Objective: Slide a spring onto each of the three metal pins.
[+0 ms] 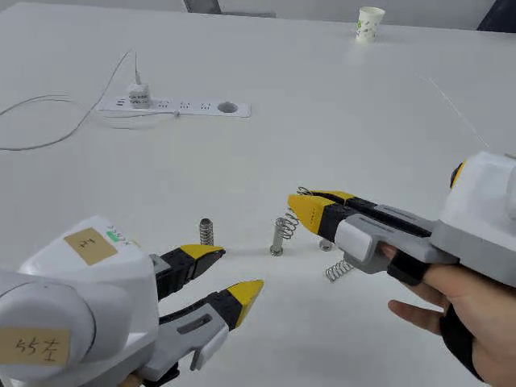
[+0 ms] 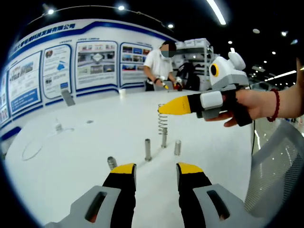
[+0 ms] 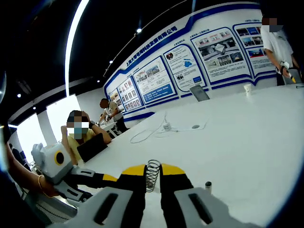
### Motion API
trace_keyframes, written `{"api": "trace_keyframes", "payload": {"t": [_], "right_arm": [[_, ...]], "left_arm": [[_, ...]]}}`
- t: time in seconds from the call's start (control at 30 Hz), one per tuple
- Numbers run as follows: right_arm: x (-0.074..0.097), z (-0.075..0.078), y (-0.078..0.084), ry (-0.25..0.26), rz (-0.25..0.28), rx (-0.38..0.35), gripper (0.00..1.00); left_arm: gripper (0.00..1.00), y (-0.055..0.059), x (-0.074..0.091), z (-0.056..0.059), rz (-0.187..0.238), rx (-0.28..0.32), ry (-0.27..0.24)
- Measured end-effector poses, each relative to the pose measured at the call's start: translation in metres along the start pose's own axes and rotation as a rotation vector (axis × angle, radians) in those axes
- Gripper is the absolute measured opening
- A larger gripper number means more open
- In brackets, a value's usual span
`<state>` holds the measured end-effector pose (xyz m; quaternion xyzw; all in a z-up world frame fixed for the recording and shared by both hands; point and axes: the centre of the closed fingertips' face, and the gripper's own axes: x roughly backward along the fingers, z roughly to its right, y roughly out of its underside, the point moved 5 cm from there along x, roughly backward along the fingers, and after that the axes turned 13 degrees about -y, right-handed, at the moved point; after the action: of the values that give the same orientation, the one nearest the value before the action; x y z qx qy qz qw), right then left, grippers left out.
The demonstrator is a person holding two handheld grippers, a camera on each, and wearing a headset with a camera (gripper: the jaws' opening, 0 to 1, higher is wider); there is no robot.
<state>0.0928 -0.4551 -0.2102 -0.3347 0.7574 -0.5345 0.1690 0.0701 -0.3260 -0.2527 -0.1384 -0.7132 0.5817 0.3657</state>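
R gripper point(image 3: 153, 172) holds spring point(image 2: 163, 118) just above pin point(image 2: 164, 139).

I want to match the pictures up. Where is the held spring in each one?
Head view: spring, centre, under the right gripper.
Left gripper view: centre, hanging over a metal pin.
Right gripper view: bottom centre, between the fingers.
Shared landmark: the paper cup.

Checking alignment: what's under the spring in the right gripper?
A metal pin stands upright directly under the spring, which the right gripper holds. The coils hide whether the pin's tip is inside them.
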Motion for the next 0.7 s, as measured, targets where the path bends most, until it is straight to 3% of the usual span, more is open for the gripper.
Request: {"api": "trace_keyframes", "payload": {"t": [0.3,0.7], "right_arm": [[-0.008,0.012,-0.002,0.03,-0.037,0.112,0.11],[-0.02,0.026,0.0,0.054,-0.057,0.164,0.11]], "left_arm": [[0.45,0.004,-0.001,-0.005,-0.006,0.007,-0.015],[0.59,0.011,-0.002,-0.014,-0.031,0.039,-0.053]]}}
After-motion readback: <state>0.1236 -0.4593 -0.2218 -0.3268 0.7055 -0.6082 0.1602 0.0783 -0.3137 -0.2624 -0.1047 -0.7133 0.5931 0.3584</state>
